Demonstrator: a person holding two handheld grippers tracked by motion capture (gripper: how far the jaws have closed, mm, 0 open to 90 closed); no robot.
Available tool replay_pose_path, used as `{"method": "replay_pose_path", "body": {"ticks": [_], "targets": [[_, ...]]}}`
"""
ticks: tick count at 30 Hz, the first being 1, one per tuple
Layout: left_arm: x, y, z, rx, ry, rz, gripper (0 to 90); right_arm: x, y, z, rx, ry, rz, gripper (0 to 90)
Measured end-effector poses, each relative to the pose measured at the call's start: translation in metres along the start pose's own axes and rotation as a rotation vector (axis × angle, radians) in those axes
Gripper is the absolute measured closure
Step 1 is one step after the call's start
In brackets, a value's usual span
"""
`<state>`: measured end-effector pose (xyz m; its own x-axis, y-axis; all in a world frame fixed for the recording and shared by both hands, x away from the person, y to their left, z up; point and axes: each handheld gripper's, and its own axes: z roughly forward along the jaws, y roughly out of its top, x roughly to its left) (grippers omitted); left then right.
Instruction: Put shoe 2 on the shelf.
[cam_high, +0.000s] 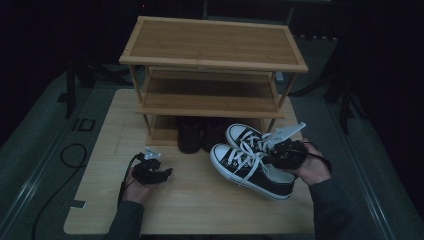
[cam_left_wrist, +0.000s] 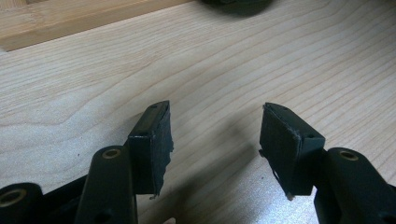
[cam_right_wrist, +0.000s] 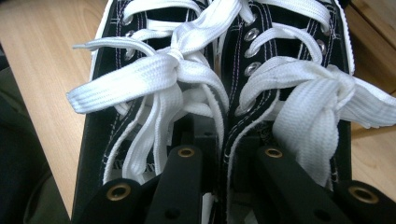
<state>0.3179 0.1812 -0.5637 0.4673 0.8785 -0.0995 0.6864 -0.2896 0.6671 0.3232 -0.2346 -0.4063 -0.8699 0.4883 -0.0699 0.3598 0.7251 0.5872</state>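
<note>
high view: right tool (cam_high: 285, 150) at lower right of frame, pinching the inner collars of a pair of sneakers (cam_high: 250, 165) together, likely to carry both at once toward the rack (cam_high: 212, 65) up center. left tool (cam_high: 150, 172) at lower left, spread and empty over the desk (cam_high: 200, 205), apparently waiting.

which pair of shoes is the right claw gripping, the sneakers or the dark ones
The black sneakers with white laces, out on the table; the right claw pinches their inner sides together. The dark pair sits under the rack.
</note>
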Motion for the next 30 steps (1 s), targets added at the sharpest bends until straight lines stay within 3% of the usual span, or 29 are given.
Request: {"method": "replay_pose_path", "body": {"ticks": [10,30], "targets": [[0.0,0.0,0.0,-0.001,-0.002,-0.002,44.1,0.0,0.009,-0.003,-0.028,0.019,-0.033,84.7],[0.0,0.0,0.0,-0.004,-0.002,-0.004,44.0,0.006,0.033,-0.004,-0.031,0.057,-0.132,84.7]]}}
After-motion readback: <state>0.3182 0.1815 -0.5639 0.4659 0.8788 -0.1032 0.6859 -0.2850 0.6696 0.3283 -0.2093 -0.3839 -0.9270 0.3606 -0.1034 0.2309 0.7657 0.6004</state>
